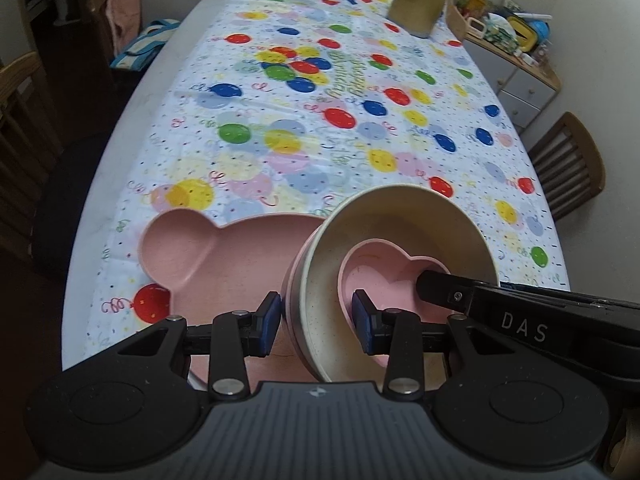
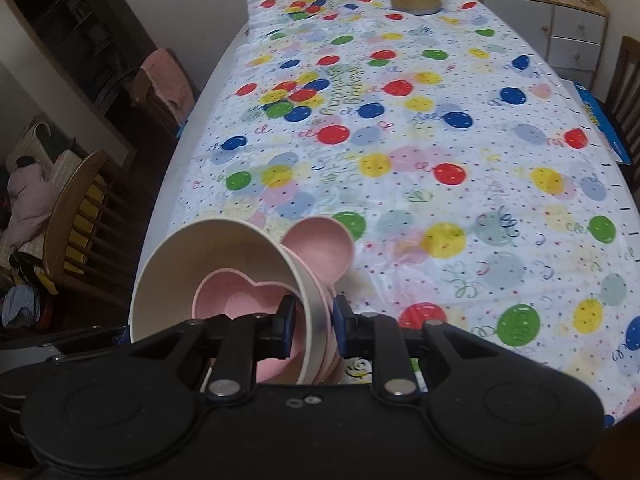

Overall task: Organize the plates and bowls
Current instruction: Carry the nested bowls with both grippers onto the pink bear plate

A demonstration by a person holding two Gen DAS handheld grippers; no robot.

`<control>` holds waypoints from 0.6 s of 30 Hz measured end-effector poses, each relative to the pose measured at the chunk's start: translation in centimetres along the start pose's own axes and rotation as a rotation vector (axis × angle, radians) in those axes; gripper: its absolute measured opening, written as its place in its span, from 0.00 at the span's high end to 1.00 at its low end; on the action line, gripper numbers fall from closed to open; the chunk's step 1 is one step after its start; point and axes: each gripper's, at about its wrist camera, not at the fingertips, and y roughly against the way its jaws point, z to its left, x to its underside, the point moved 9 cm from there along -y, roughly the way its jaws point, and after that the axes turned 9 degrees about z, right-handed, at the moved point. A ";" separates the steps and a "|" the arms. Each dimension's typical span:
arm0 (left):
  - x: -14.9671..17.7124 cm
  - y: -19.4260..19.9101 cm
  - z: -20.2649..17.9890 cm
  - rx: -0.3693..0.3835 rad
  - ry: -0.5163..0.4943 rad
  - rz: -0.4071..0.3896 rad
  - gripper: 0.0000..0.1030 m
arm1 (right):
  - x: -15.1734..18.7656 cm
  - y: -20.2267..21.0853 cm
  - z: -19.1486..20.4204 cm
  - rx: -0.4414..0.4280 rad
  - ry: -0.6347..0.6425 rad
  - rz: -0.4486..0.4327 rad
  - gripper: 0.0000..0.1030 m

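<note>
Both tools clamp the stack: our left tool and right tool each pinch opposite walls of the cream bowl, heart bowl nested inside, tilted above the pink plate. Mid-carry, we judge; next, lower it level onto the counter.

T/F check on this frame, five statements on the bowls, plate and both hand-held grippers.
1. A pink heart-shaped dish sits inside the cream bowl. True.
2. The left hand-held gripper clamps the cream bowl's wall. True.
3. The right hand-held gripper is open and holds nothing. False: it is shut on the wall of the same stack of bowls, on the opposite side.
4. The pink plate is plain round. False: it has ear-like round lobes.
5. The gold kettle stands right next to the bowls. False: it stands at the far end of the table.
</note>
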 end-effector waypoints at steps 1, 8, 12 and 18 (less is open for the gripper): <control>0.0 -0.2 0.5 -0.005 0.009 0.004 0.64 | 0.0 -0.3 0.3 -0.002 0.008 0.004 0.81; 0.0 -1.7 2.7 -0.033 0.053 0.026 0.64 | -0.3 -3.1 2.2 -0.021 0.040 0.053 0.81; 0.1 -2.6 3.4 -0.039 0.063 0.039 0.64 | -0.4 -4.4 2.7 -0.025 0.053 0.068 0.81; 0.4 -3.9 3.7 -0.045 0.063 0.057 0.64 | -0.2 -6.0 2.8 -0.022 0.064 0.098 0.82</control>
